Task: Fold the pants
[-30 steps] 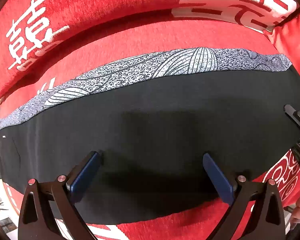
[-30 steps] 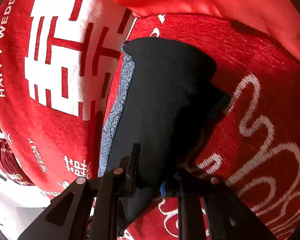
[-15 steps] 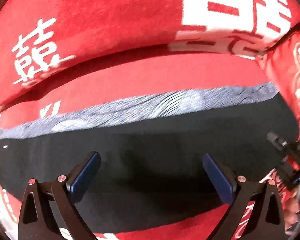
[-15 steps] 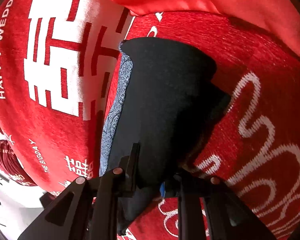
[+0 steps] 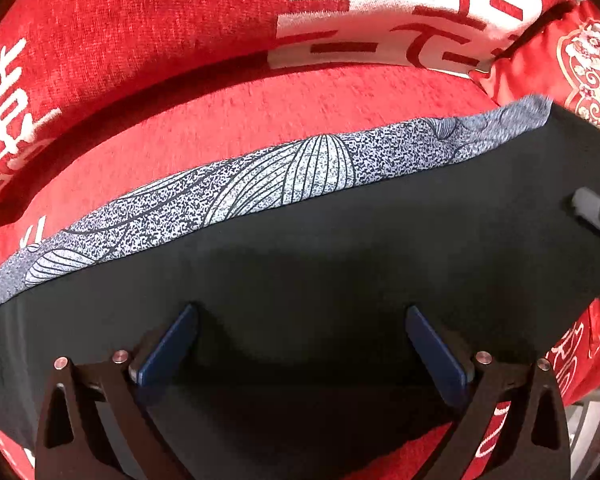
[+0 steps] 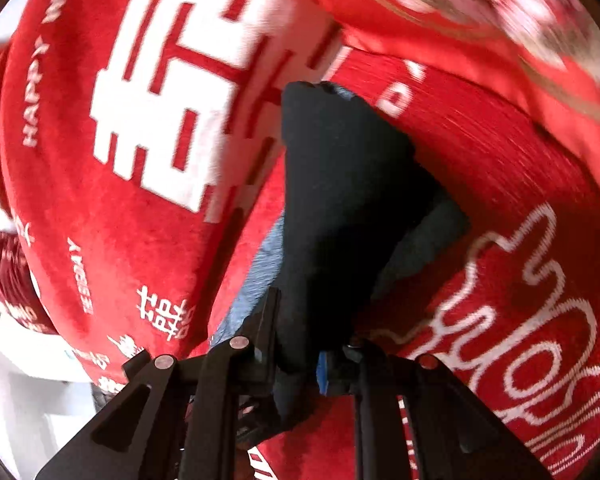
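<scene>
My right gripper (image 6: pixel 296 354) is clenched on one end of the pants (image 5: pixel 340 272); my left gripper (image 5: pixel 300 344) hangs released just above their middle. Beyond lies the red cover (image 5: pixel 260 120). Lifting unsupported could let the fabric slip, or sag crooked.

Black angular finger arms on left gripper (image 5: pixel 300 344) and right gripper (image 6: pixel 298 356), silver screws at joints, blue pads (image 5: pixel 168 346).

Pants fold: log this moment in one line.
left hand-held gripper: open over pants | right hand-held gripper: shut on pants end | surface: red cover
</scene>
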Demonstrator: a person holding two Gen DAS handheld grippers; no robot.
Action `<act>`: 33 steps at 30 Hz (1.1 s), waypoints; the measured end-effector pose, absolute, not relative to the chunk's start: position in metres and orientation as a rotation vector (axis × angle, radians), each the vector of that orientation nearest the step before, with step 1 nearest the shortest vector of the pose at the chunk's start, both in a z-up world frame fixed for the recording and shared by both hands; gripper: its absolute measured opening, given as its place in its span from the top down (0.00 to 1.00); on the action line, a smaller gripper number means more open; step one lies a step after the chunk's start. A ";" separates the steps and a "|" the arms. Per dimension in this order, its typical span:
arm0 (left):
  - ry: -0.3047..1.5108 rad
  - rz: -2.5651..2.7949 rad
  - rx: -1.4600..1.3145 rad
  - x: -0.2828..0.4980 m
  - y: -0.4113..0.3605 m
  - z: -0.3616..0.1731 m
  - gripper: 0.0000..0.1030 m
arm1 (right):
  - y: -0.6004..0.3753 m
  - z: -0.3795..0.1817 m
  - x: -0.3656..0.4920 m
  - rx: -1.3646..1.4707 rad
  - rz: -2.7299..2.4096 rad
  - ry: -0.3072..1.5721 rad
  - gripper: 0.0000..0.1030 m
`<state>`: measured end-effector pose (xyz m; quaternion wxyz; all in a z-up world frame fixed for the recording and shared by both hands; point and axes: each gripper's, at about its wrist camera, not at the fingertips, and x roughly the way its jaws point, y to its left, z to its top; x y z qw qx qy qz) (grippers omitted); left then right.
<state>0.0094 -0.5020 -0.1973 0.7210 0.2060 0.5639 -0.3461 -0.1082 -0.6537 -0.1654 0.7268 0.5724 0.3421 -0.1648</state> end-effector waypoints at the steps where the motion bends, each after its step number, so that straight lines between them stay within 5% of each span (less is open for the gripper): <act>1: 1.246 -0.771 0.451 0.011 -0.500 -0.196 0.00 | -0.651 -0.160 -0.105 1.247 -0.362 0.757 0.85; 18: 1.190 -0.603 0.193 0.091 -0.277 -0.104 0.00 | -0.494 -0.044 0.008 0.692 -0.156 0.866 0.85; 27: 1.247 -0.306 0.157 0.138 -0.112 -0.140 0.00 | -0.303 -0.141 0.092 0.208 -0.053 1.189 0.82; 33: 1.277 -0.304 0.157 0.152 -0.088 -0.160 0.00 | -0.218 -0.198 0.092 -0.303 -0.143 1.270 0.73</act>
